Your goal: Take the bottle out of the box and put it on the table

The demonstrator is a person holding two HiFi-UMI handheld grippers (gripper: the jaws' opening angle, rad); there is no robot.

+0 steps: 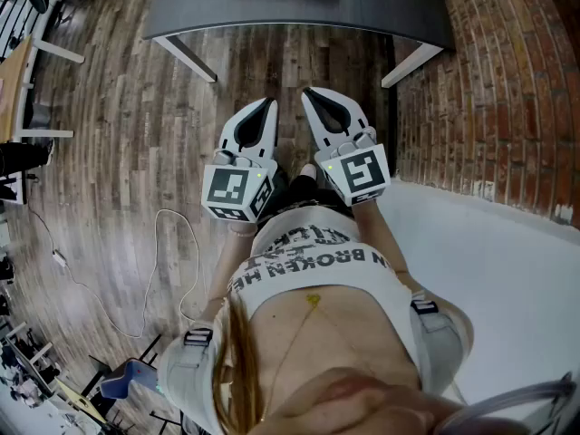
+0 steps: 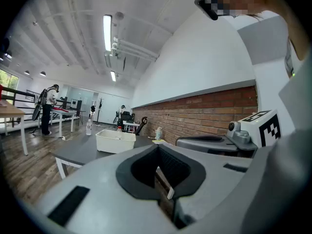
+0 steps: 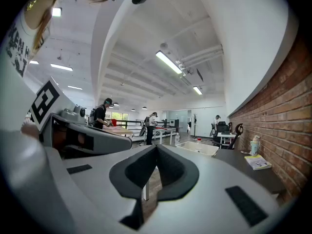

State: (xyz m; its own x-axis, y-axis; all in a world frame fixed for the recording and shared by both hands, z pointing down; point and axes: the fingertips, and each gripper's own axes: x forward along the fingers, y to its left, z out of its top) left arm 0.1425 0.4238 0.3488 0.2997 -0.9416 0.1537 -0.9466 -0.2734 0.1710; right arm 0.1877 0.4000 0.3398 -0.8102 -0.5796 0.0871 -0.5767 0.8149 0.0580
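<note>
**Room:** wood-plank floor (image 1: 127, 125); brick wall (image 1: 489, 89) on the right; white ceiling with strip lights (image 2: 107, 30); people at far benches.

**Surface:** dark grey tabletop (image 1: 362, 7) on white legs, on the far side of the floor from the person.
- White box (image 2: 115, 141), open-topped, on the tabletop.
- Bottle (image 2: 119, 128) inside the box, only its red cap above the rim.
- Booklet (image 3: 257, 162) and small pale container (image 3: 254, 144) at the right, near the brick.

**Writing:** shirt (image 1: 317, 261) print, partly legible, "IN BROKEN HE". Each gripper's cube (image 1: 237, 191) carries black-and-white square markers.

**Pose:** left gripper (image 1: 270, 105) and right gripper (image 1: 308, 93) are side by side near the body. Both are roughly level and aimed at the tabletop, well apart from it. Fingers of both are closed tip to tip, with nothing between.
</note>
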